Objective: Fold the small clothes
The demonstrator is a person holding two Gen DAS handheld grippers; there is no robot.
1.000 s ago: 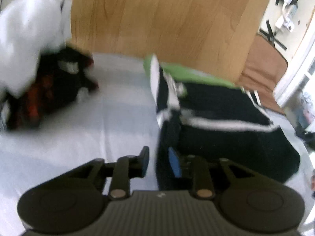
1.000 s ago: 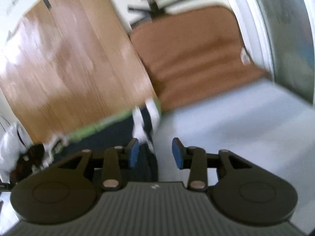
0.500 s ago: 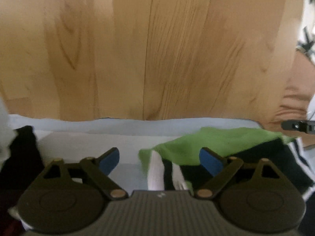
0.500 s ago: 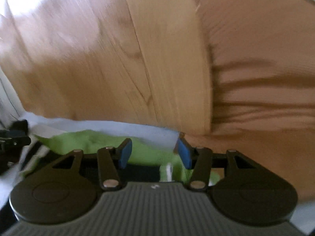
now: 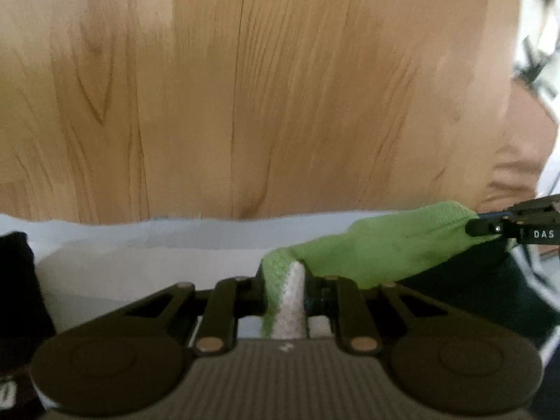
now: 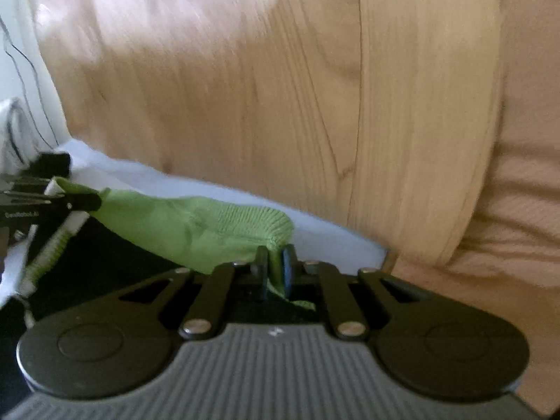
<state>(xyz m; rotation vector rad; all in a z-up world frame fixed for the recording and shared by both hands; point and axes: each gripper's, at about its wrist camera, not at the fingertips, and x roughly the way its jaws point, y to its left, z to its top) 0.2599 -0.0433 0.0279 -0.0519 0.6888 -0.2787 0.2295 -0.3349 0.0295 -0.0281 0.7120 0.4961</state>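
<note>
A small black garment with white stripes and a green waistband [image 5: 378, 248] lies on the pale sheet [image 5: 140, 255]. My left gripper [image 5: 287, 290] is shut on the left end of the green waistband, with a white stripe pinched between its pads. My right gripper [image 6: 273, 273] is shut on the other end of the green waistband [image 6: 196, 227]. Each gripper shows at the edge of the other's view: the right one [image 5: 518, 224] and the left one [image 6: 45, 203]. The band hangs stretched between them, and the black body [image 6: 105, 255] sags below.
A wooden headboard [image 5: 262, 87] rises just behind the sheet. A dark pile of clothes [image 5: 17, 297] sits at the left. A brown cushioned surface [image 6: 525, 175] lies to the right of the headboard. A white garment [image 6: 14, 133] sits far left.
Both grippers were open half a second ago and have closed on the two ends of the green waistband. The band is now lifted and stretched between them.
</note>
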